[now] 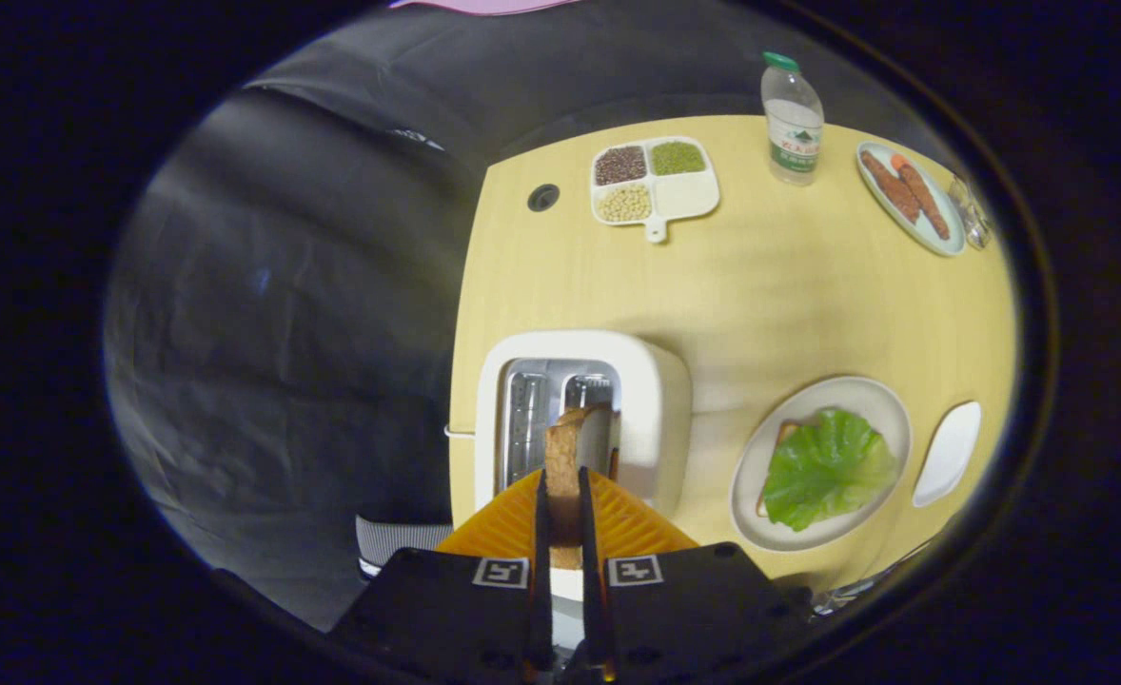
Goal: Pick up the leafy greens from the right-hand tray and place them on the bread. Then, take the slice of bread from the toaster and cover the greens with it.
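Pinching the brown toasted bread slice (563,466) edge-on above the white 2-slot toaster (651,400), the orange-fingered gripper (562,518) risks snagging it on a slot if tilted, while at 3 o'clock the round beige plate (760,457) holds green lettuce (827,468) over bread.

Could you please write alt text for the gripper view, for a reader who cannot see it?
The gripper is shut on a slice of bread, held upright just above the white toaster. To the right, a plate holds bread covered by leafy greens on the wooden table.
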Motion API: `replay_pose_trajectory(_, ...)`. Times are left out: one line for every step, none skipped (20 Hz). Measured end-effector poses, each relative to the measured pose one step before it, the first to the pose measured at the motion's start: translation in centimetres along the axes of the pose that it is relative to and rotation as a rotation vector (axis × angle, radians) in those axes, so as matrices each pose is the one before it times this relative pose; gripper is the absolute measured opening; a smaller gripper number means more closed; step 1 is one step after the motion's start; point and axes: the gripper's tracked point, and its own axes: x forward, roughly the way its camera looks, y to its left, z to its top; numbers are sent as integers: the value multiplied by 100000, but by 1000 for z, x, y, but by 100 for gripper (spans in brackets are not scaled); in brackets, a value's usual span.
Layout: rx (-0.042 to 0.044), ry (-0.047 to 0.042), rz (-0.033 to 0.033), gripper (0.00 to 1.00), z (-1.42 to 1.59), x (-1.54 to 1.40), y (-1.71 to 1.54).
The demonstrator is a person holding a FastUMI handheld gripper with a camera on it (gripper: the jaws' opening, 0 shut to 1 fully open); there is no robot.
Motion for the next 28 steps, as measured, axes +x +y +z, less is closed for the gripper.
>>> replay_pose_trajectory(331,77,497,16,139,-472,-304)
replay_pose_trajectory(1960,560,1644,16,-27,-635,111)
replay_pose_trajectory(2733,-60,2041,16,260,-743,327)
replay_pose_trajectory(2081,-794,2124,16,445,-816,300)
replay_pose_trajectory(1283,-584,1987,16,374,-974,159)
replay_pose_trajectory(1175,-1251,1943,16,396,-1026,85)
replay_pose_trajectory(969,-898,1654,16,329,-1060,-9)
replay_pose_trajectory(662,-833,1560,16,267,-1338,-60)
replay_pose_trajectory(737,-791,1974,16,269,-1240,-45)
replay_pose_trajectory(993,-859,2323,16,142,-1286,10)
replay_pose_trajectory(374,-1077,2371,16,264,-1289,-95)
replay_pose_trajectory(8,-698,2022,16,157,-1262,-239)
replay_pose_trajectory(27,-696,2204,16,157,-1060,-312)
replay_pose_trajectory(377,-911,2010,16,104,-1163,-382)
replay_pose_trajectory(577,-895,2535,16,187,-1138,-388)
replay_pose_trajectory(874,-1076,2961,16,225,-1067,-429)
replay_pose_trajectory(1451,-2189,3367,16,459,-808,-488)
replay_pose_trajectory(1181,-1884,3898,16,500,-748,-543)
replay_pose_trajectory(364,-1939,2791,16,431,-490,-859)
replay_pose_trajectory(-79,-2388,1557,16,298,-434,-1353)
replay_pose_trajectory(-36,-1566,596,16,30,-100,-1603)
replay_pose_trajectory(204,-1044,-300,16,-196,38,-1863)
replay_pose_trajectory(573,133,-278,16,-476,100,-1913)
replay_pose_trajectory(853,777,-305,16,-771,335,-1720)
replay_pose_trajectory(657,1288,-67,16,-794,490,-1629)
replay_pose_trajectory(292,1045,25,16,-810,631,-1486)
replay_pose_trajectory(125,1169,195,16,-639,720,-1397)
replay_pose_trajectory(237,298,549,16,-311,764,-1149)
